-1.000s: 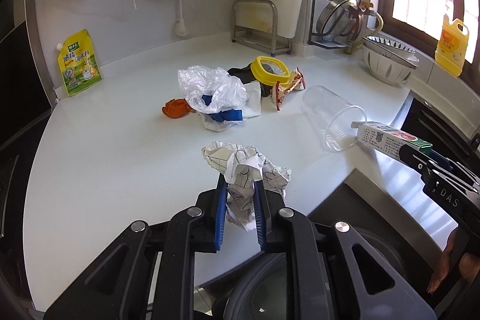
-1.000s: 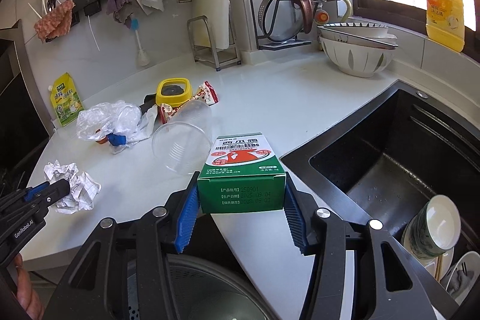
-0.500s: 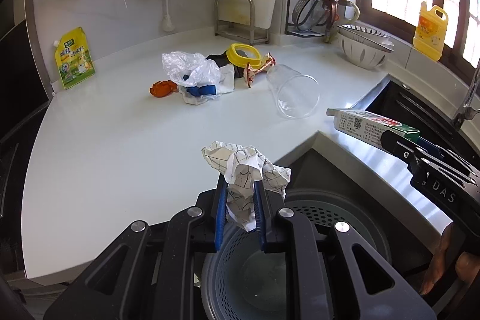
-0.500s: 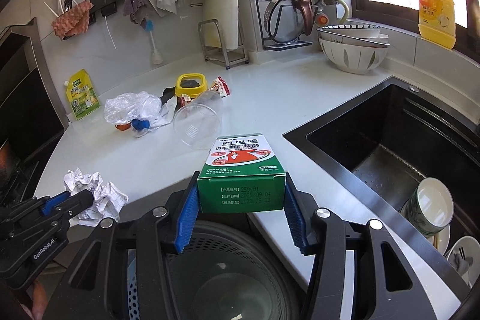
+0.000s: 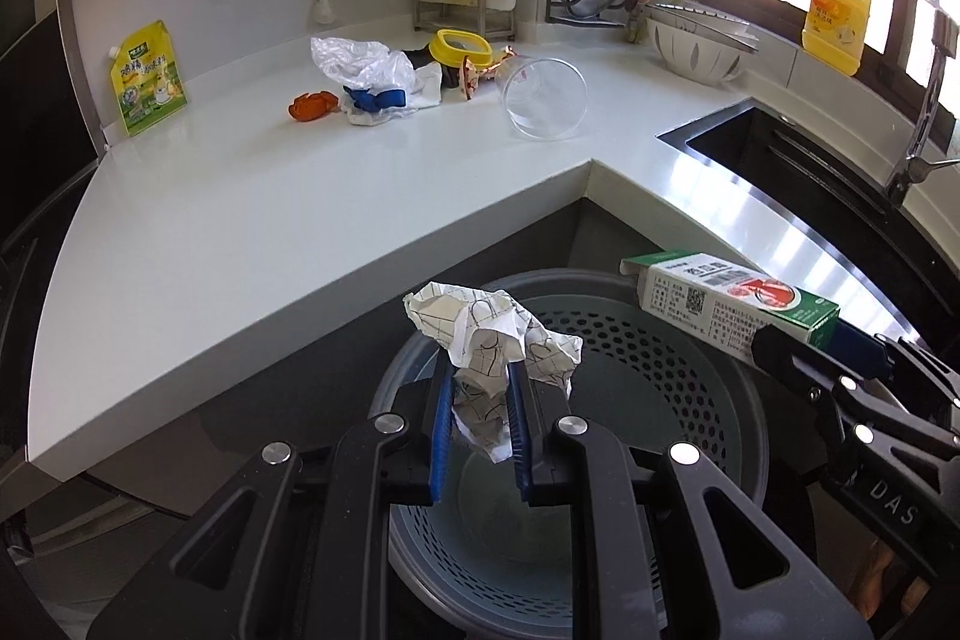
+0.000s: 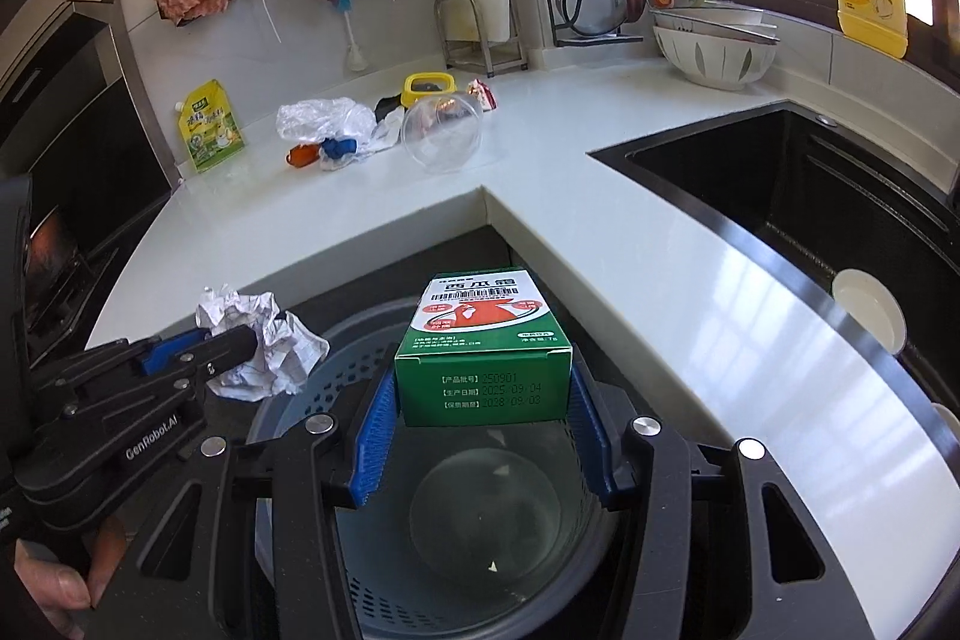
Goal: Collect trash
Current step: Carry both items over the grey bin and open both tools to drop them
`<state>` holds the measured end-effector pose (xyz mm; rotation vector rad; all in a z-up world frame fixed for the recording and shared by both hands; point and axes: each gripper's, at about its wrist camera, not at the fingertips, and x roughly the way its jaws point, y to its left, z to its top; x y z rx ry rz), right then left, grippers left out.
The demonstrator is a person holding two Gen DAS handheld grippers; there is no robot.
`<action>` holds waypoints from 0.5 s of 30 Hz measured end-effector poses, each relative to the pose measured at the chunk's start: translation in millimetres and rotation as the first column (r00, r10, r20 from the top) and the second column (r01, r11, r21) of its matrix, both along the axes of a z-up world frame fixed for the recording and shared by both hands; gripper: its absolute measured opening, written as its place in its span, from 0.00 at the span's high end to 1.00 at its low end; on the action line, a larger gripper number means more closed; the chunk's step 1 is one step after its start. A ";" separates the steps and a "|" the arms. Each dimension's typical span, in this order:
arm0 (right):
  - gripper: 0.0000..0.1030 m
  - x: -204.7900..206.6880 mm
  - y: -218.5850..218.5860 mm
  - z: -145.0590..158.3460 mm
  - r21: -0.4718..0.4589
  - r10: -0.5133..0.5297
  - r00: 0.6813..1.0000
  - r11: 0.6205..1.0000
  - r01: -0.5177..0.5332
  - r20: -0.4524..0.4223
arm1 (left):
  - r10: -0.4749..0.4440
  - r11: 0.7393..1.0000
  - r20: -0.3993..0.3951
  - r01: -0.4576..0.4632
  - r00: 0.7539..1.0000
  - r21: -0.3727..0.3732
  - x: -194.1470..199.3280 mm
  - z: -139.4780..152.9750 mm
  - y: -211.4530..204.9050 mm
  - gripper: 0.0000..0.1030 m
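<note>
My left gripper [image 5: 478,388] is shut on a crumpled white paper ball [image 5: 492,334] and holds it over the grey perforated trash bin [image 5: 678,370]. My right gripper [image 6: 483,412] is shut on a green and white carton box [image 6: 486,346] and holds it over the same bin [image 6: 300,400]. The box also shows in the left wrist view [image 5: 732,301], the paper ball in the right wrist view [image 6: 264,340]. On the counter lie a clear plastic cup [image 5: 543,97], a white plastic bag [image 5: 360,67] and a snack wrapper [image 5: 480,70].
The white counter [image 5: 270,220] wraps around the bin's nook. A black sink [image 6: 810,220] holds a cup at the right. A yellow-lidded container [image 5: 462,43], an orange scrap [image 5: 309,106], a yellow-green pouch [image 5: 147,79] and a bowl [image 5: 696,46] stand on the counter.
Both grippers have pulled back from the counter with their loads and now hang over the open bin. The bin has come fully into view below them.
</note>
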<state>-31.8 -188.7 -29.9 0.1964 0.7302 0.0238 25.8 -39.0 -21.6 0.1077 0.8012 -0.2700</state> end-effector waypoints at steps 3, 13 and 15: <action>0.51 -9.6 -0.3 -13.7 0.018 -0.001 1.000 1.000 0.001 -0.029 | 0.007 1.000 -0.019 -0.007 1.000 0.003 -5.1 -8.5 0.7 0.84; 0.51 -20.6 2.2 -32.4 0.026 0.009 0.998 1.000 -0.007 -0.069 | 0.008 1.000 -0.068 -0.008 0.998 0.011 -9.8 -28.6 -2.4 0.84; 0.51 -20.9 3.8 -34.1 0.023 0.016 0.997 1.000 -0.015 -0.075 | 0.009 1.000 -0.074 -0.008 0.997 0.014 -9.5 -30.8 -3.3 0.84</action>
